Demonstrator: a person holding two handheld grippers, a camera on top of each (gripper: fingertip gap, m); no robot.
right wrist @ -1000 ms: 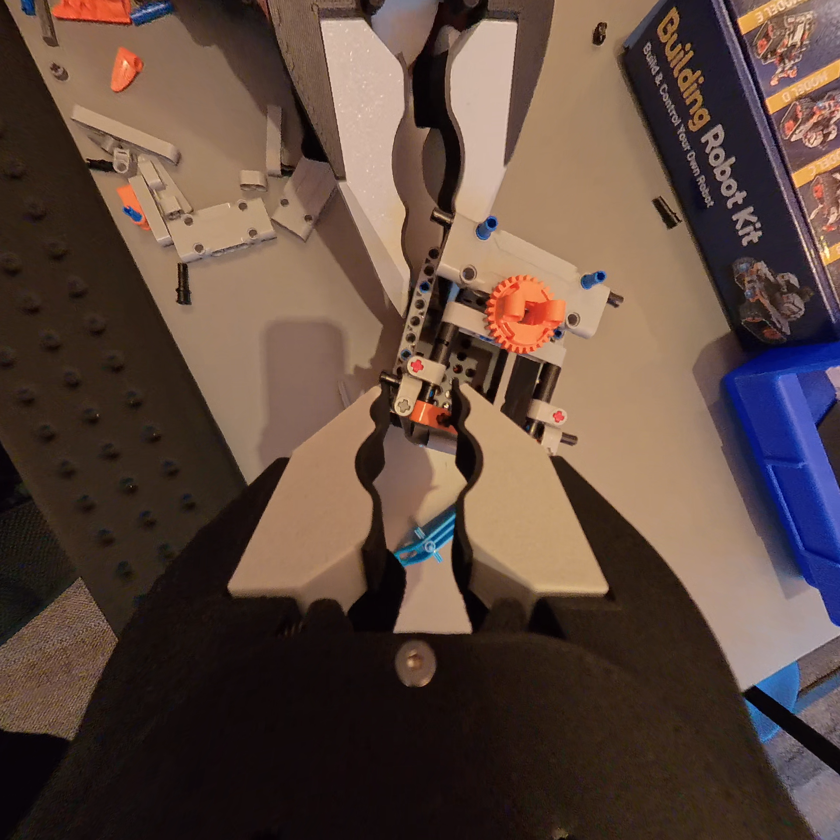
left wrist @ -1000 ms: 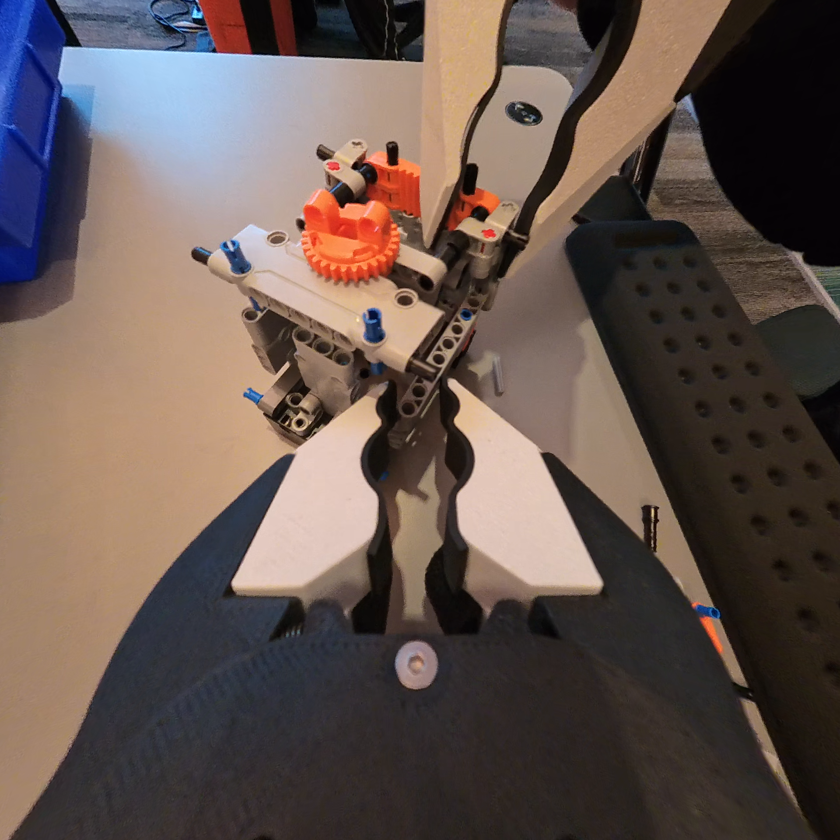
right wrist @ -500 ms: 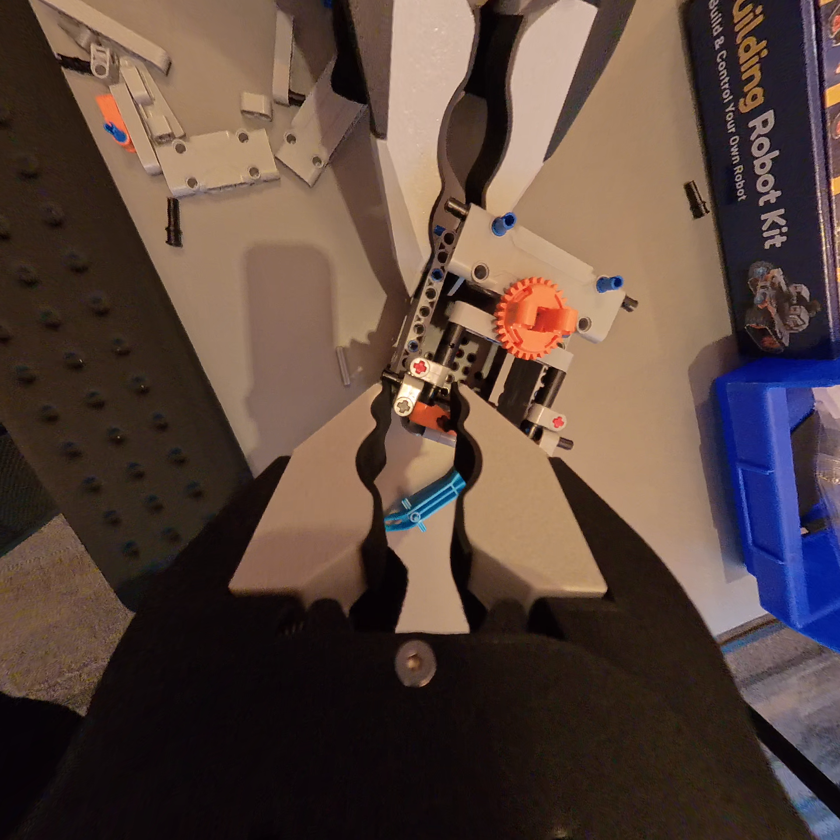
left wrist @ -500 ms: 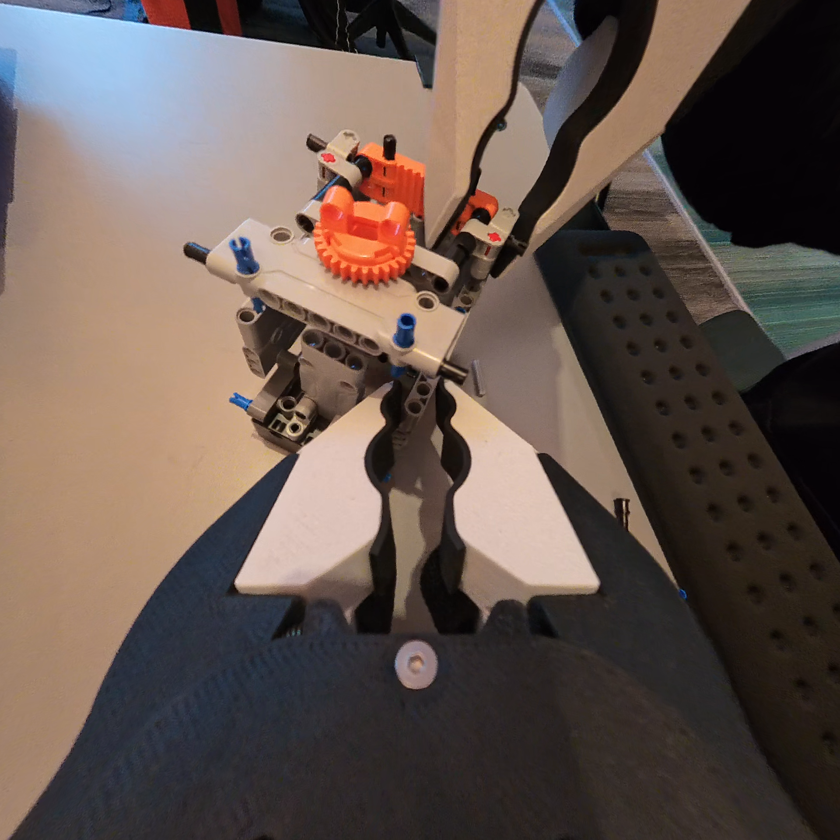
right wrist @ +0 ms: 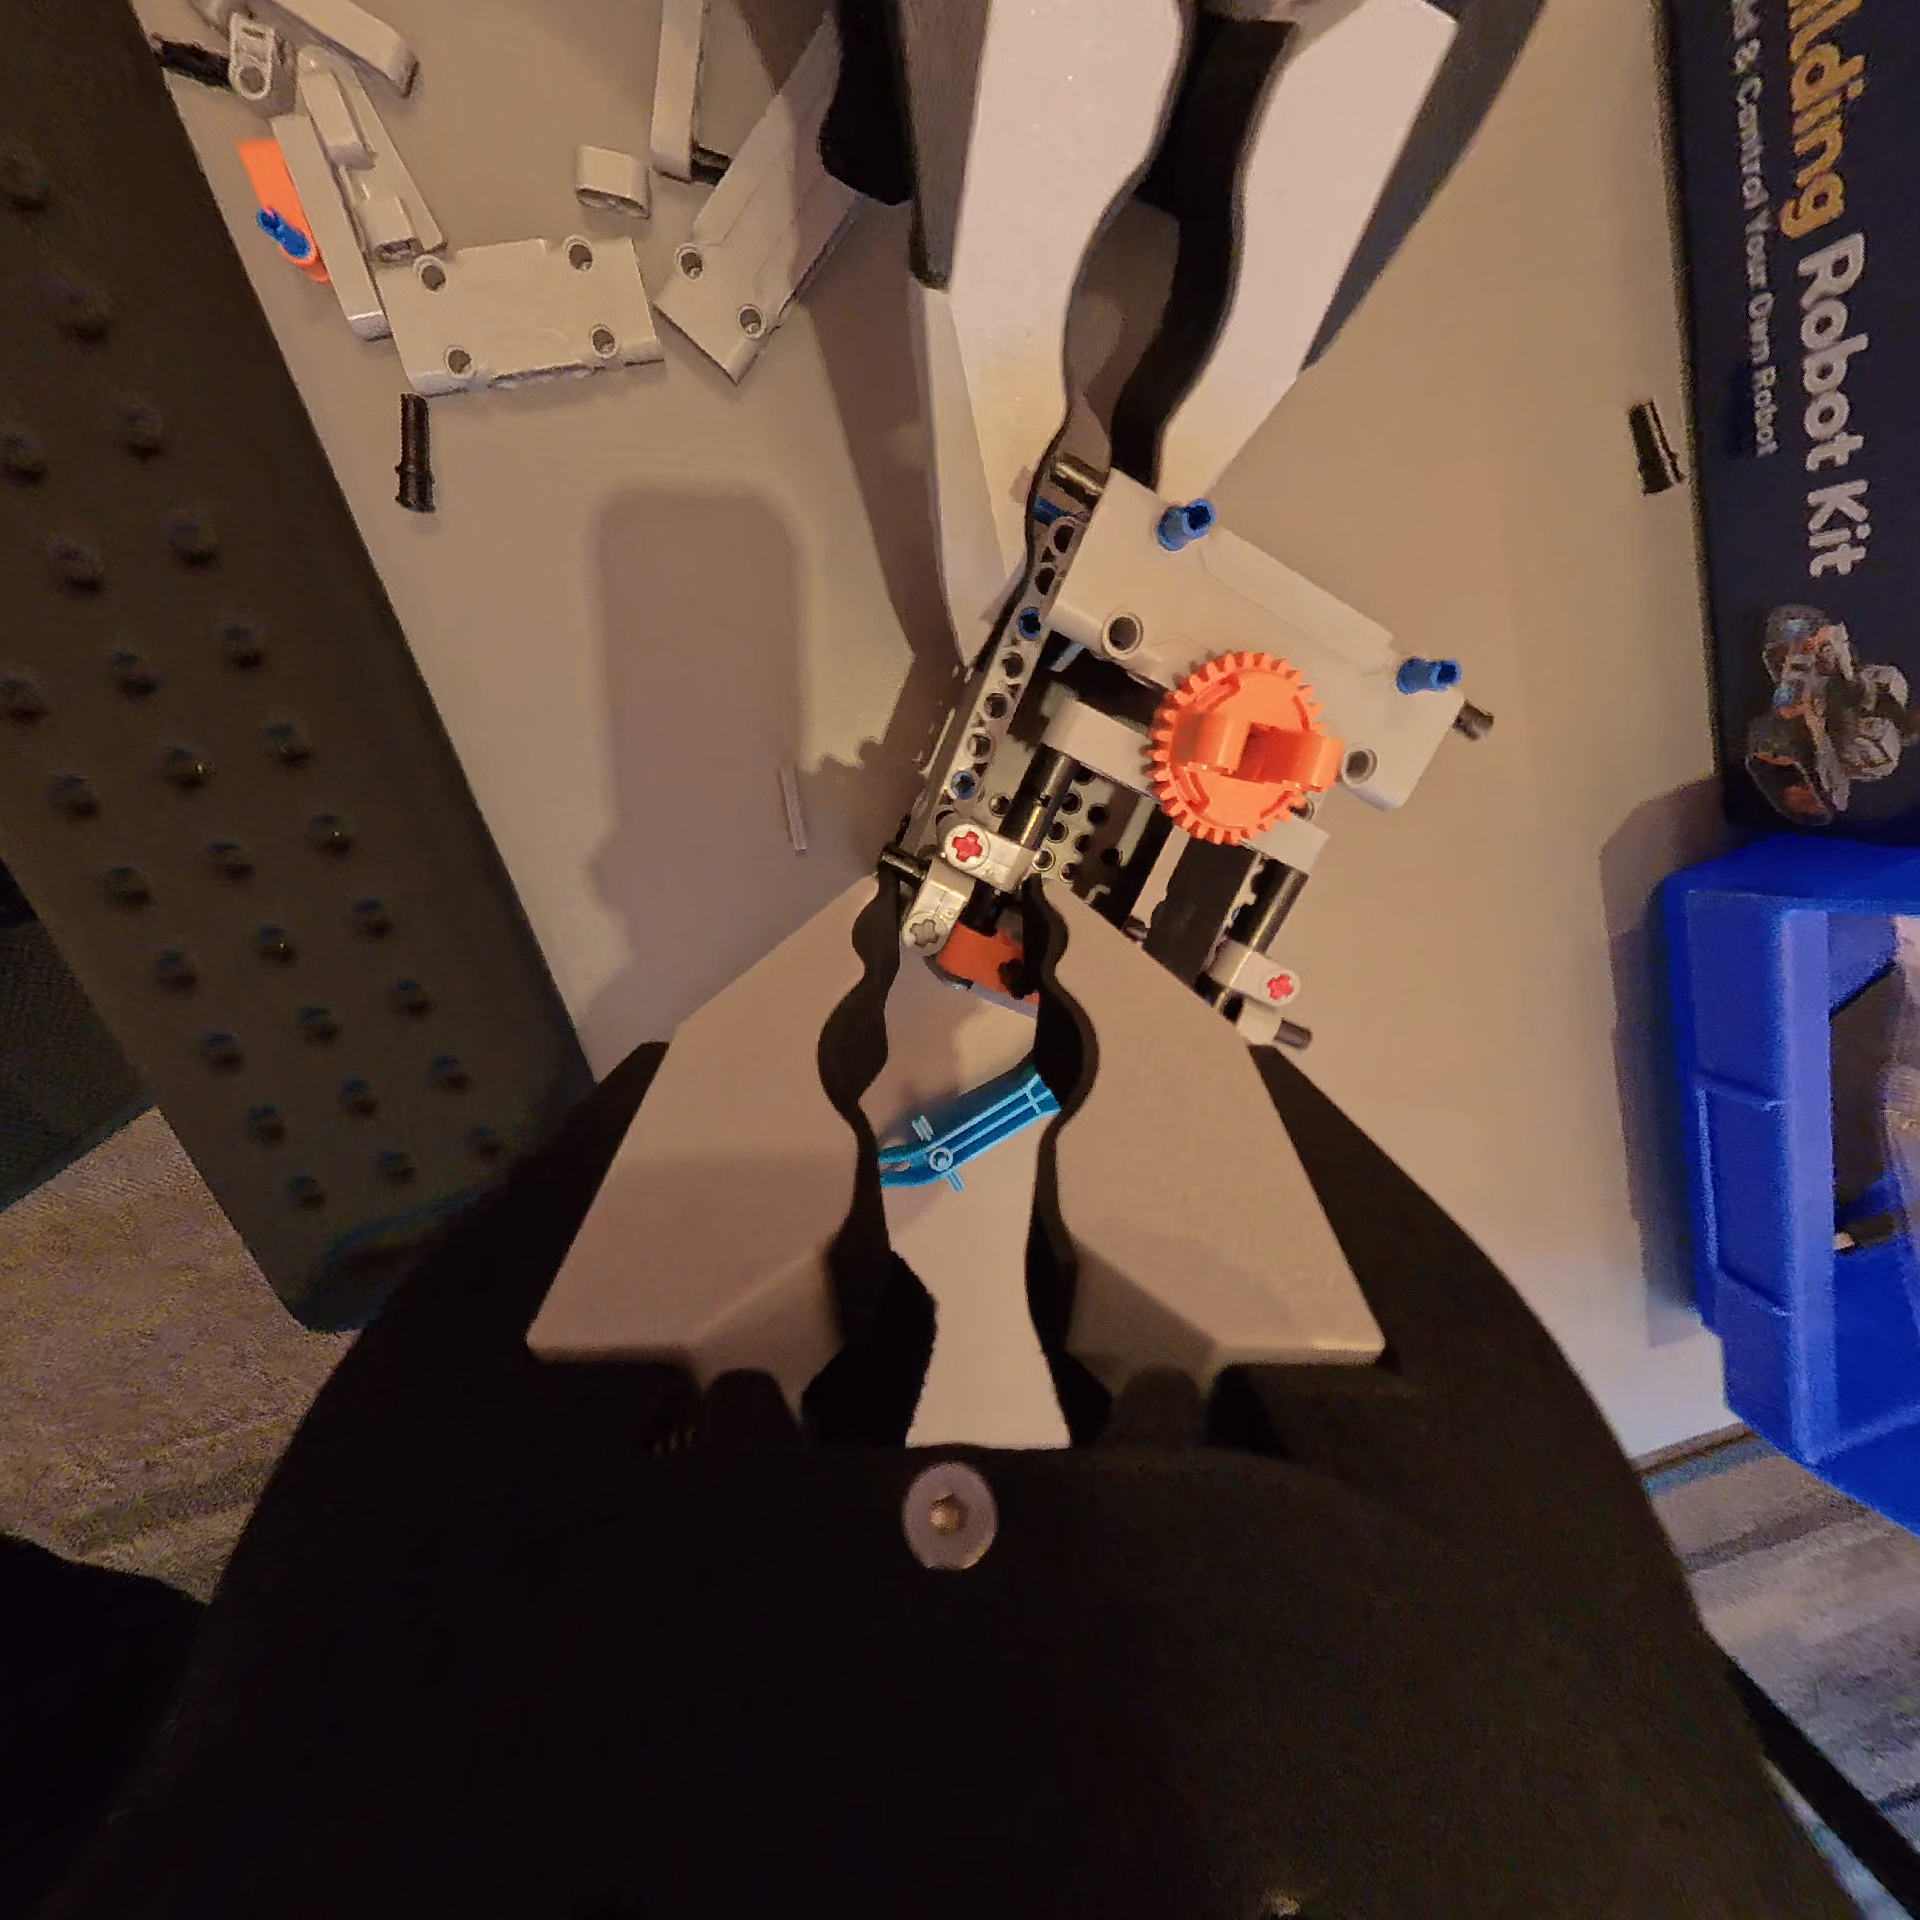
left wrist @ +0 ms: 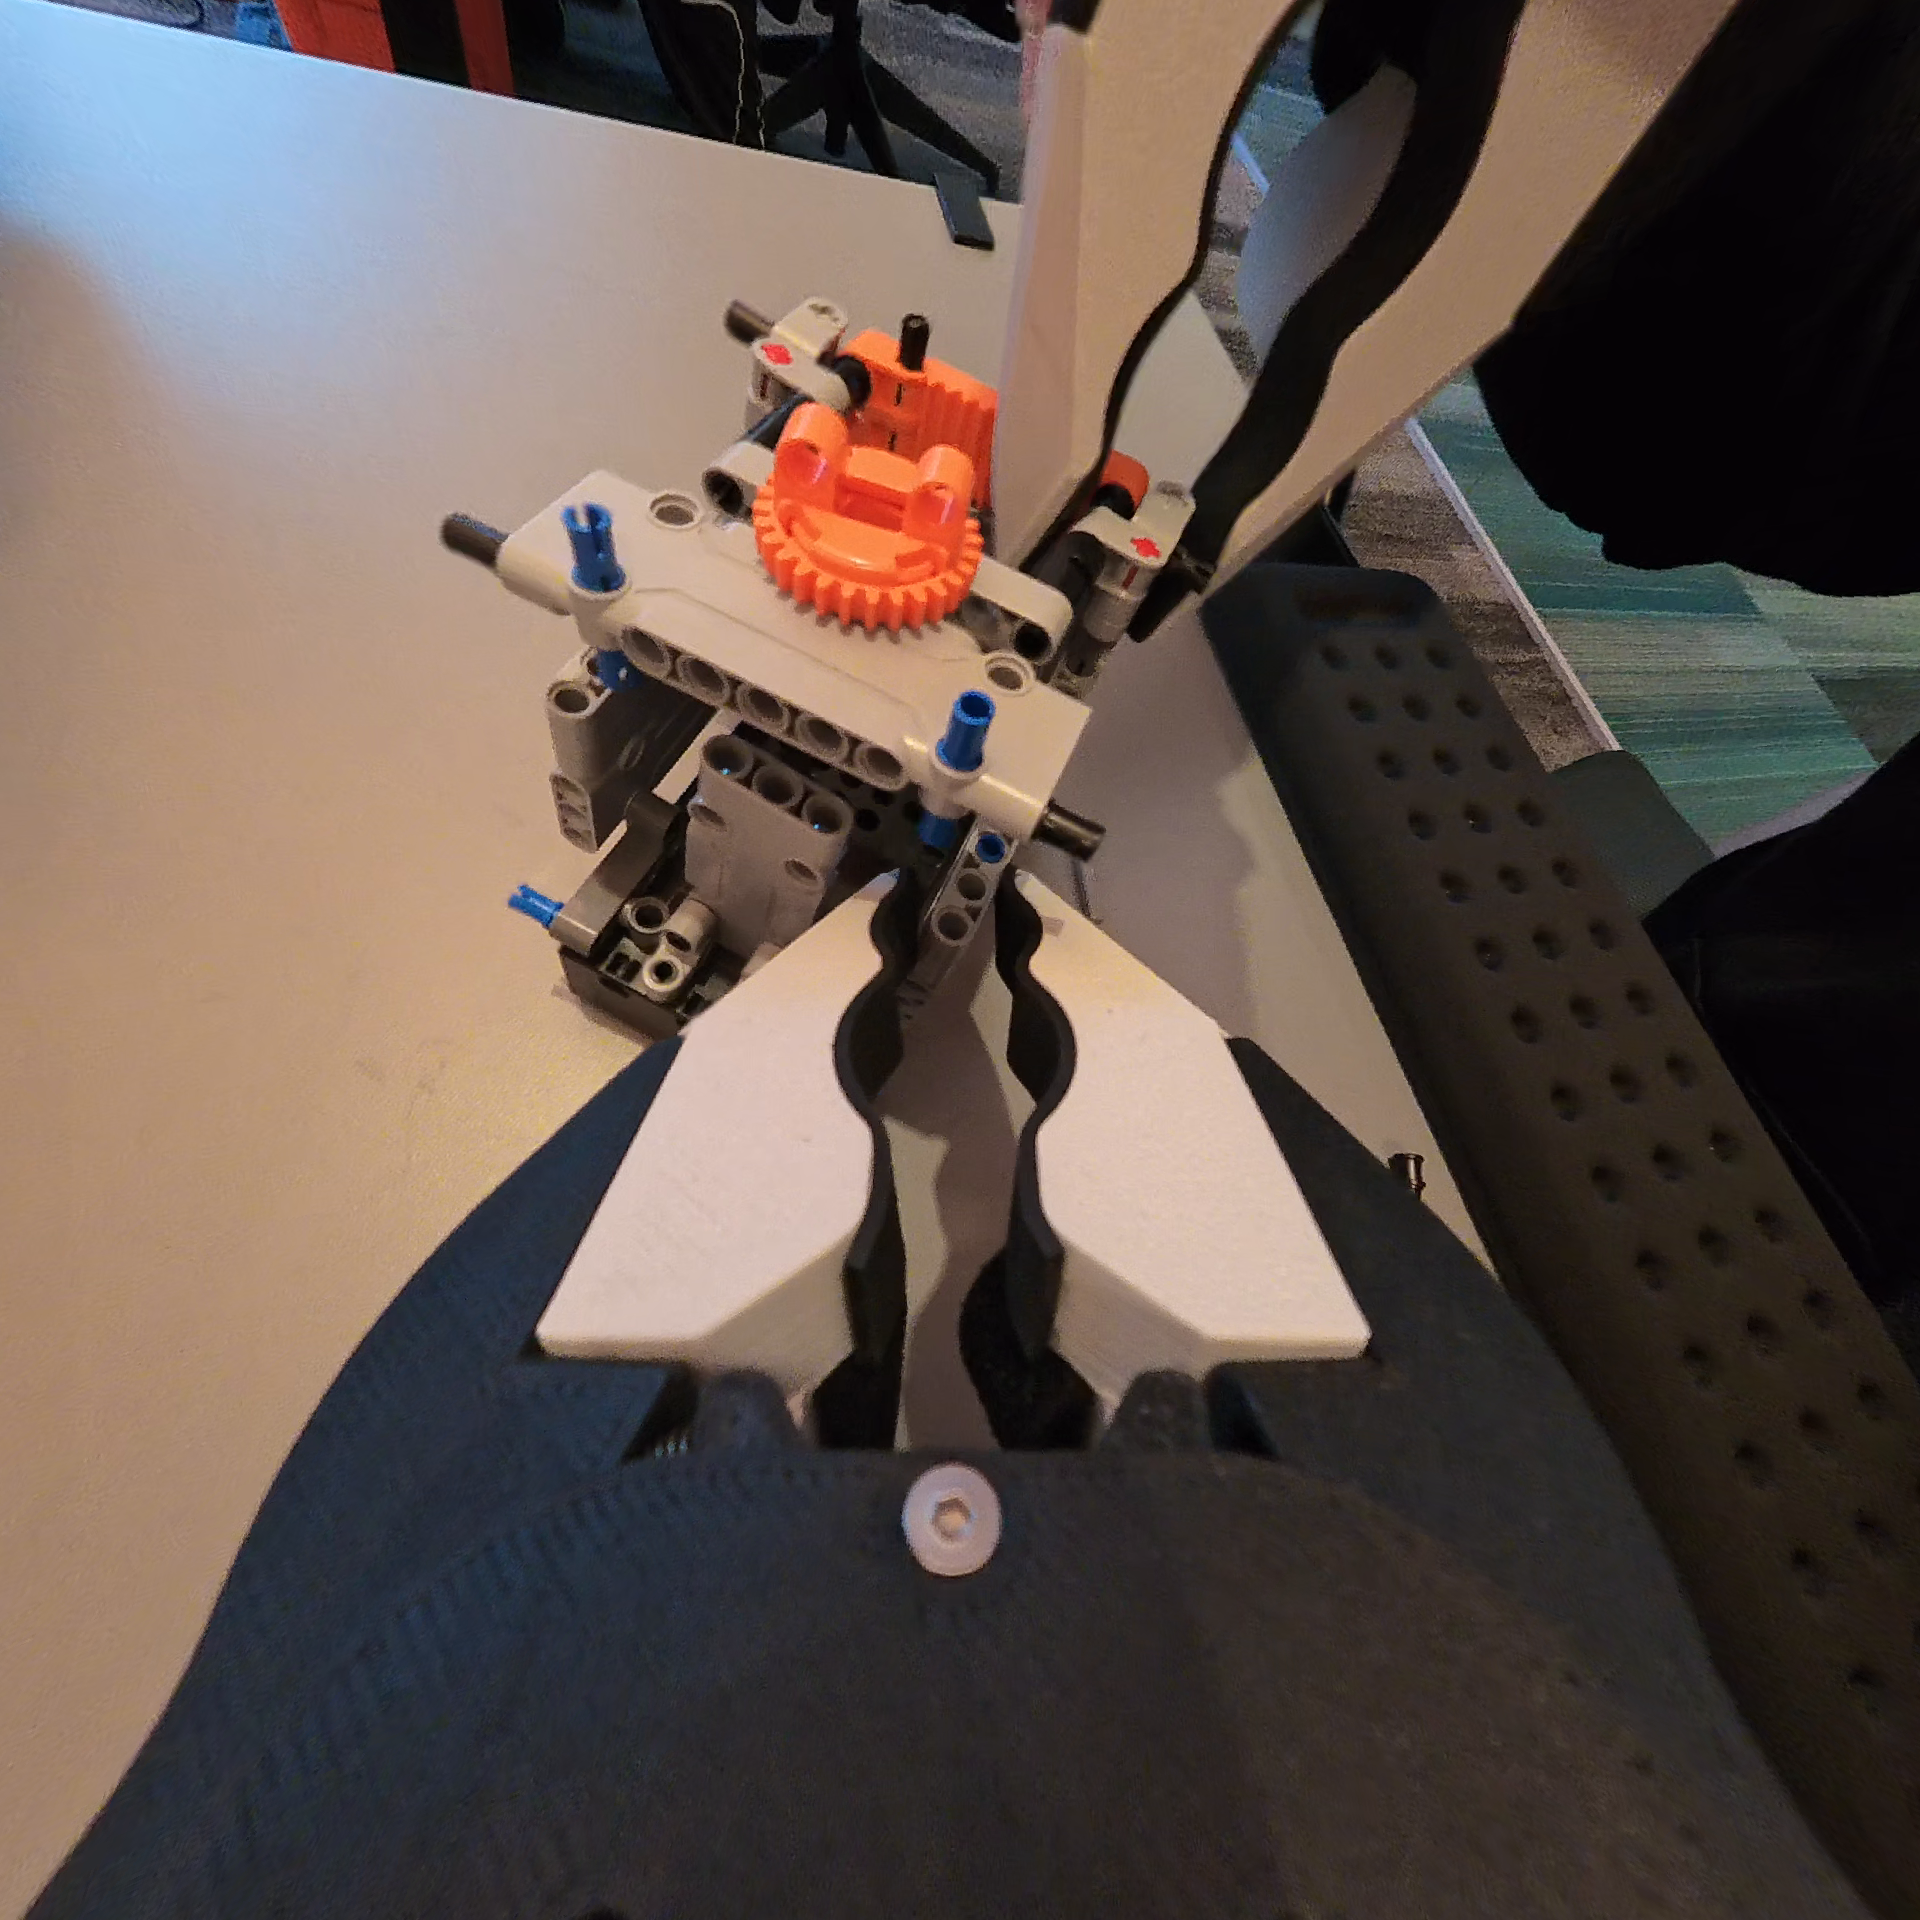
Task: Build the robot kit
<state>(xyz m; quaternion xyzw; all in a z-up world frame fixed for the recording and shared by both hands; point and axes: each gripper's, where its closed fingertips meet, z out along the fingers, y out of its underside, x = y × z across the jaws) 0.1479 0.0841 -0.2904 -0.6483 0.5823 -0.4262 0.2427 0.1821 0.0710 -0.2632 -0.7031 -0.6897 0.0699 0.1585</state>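
A grey and black brick model (left wrist: 810,675) with an orange gear (left wrist: 868,540) on top stands on the pale table (left wrist: 260,416). My left gripper (left wrist: 958,902) is shut on a grey holed beam (left wrist: 961,904) at the model's near corner. My right gripper (left wrist: 1143,530) comes down from the top and is shut on the far corner. In the right wrist view my right gripper (right wrist: 961,914) grips the grey connector and orange piece (right wrist: 971,951) at the corner of the model (right wrist: 1195,623). The left gripper (right wrist: 1127,462) holds the opposite corner, with the gear (right wrist: 1236,753) between them.
A dark perforated mat (right wrist: 208,675) lies along the table edge (left wrist: 1558,987). Loose grey plates and beams (right wrist: 520,301) lie beyond it. A dark blue box (right wrist: 1808,364) and a blue bin (right wrist: 1797,1143) stand to the right. A light blue part (right wrist: 966,1132), black pins (right wrist: 414,452) and a thin grey axle (right wrist: 795,805) lie on the table. About 5 cm separates my left fingertips from my right.
Both grippers have stayed shut on the model. The model has shifted right and turned a little in the right wrist view, and sits closer in the left wrist view.
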